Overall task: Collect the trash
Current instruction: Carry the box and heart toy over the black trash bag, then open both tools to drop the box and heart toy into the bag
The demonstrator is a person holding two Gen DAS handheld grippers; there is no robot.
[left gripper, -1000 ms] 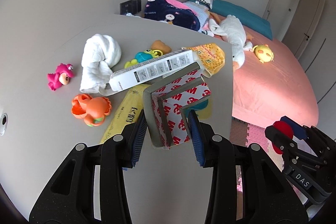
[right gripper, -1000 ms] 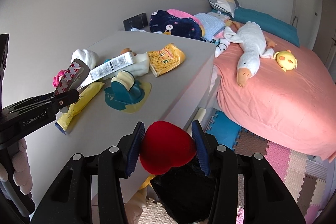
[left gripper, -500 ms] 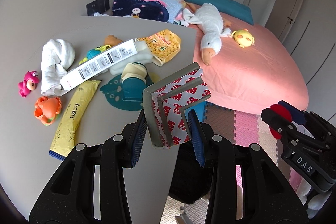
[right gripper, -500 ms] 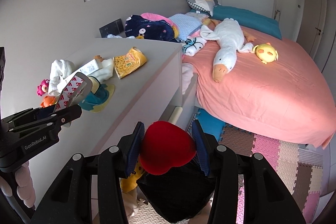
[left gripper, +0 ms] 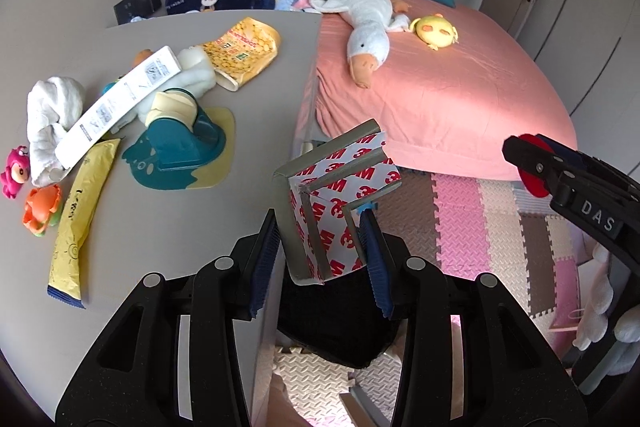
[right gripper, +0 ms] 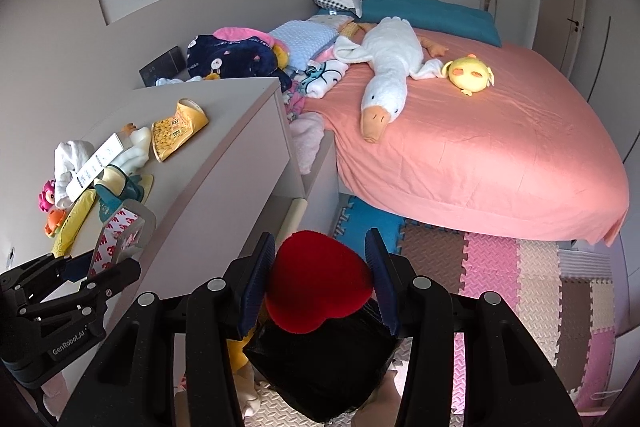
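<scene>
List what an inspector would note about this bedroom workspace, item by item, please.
Surface: grey cabinet top, crowded on its left part.
Job's things: 3M backing scrap and red heart, both above an open black bag.
Clutter: yellow pouch, white box, teal toy, towel, yellow sachet, pink toy, orange toy.
Grippers: left gripper clamps the scrap; right gripper has just been opening, heart between its pads, seemingly touching.
Cables: nothing seen.
Surroundings: pink bed, goose plush, foam mats.
</scene>
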